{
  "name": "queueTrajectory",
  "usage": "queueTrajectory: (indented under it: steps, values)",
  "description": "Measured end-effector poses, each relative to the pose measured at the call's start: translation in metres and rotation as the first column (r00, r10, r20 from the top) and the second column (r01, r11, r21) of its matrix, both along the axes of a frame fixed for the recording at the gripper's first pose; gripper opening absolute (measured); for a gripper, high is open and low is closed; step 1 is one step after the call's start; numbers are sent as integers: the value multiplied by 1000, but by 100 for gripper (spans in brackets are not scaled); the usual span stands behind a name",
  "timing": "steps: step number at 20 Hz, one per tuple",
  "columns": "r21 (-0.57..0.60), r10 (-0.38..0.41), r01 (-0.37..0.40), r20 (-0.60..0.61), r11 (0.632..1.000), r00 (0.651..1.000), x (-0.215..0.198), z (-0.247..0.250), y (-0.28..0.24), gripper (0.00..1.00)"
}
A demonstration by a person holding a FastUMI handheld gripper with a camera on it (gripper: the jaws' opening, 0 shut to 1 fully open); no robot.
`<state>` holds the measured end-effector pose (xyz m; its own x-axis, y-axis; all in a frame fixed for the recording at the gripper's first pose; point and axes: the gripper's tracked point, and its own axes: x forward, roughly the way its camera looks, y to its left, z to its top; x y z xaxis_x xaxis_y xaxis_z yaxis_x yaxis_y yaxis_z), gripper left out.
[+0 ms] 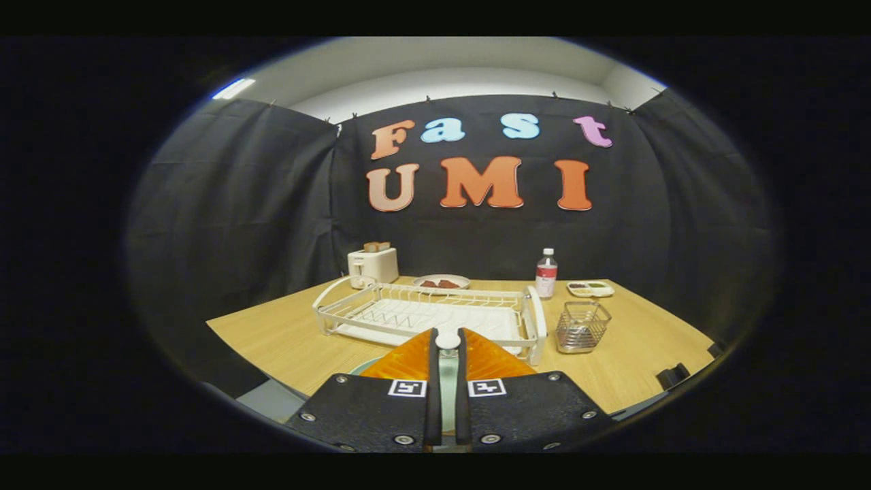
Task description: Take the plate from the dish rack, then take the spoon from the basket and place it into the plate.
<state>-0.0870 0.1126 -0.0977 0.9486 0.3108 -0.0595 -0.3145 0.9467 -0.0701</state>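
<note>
Gripper view: the gripper [448, 340], fingers clamped on a slim spoon [448, 367], hovers over a wooden table [286, 333] before a white wire dish rack [429, 313] and mesh basket [582, 325].

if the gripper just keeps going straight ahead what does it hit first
Probably the near rail of the white dish rack, just beyond the gripper. Its jaws stand nearly closed on something small and pale that I cannot identify. A pale green plate edge peeks out under the fingers. Depth is hard to judge here.

Plate [360, 368] mostly hidden beneath hand-held gripper [447, 344] fingers.
</note>
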Motion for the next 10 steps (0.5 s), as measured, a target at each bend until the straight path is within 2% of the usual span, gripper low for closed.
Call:
queueTrajectory:
  steps: [6, 10]
  values:
    - [-6, 69, -69, -33, 998, 997, 3, -35, 21, 8]
    - [-22, 63, -64, -34, 998, 997, 8, -40, 21, 8]
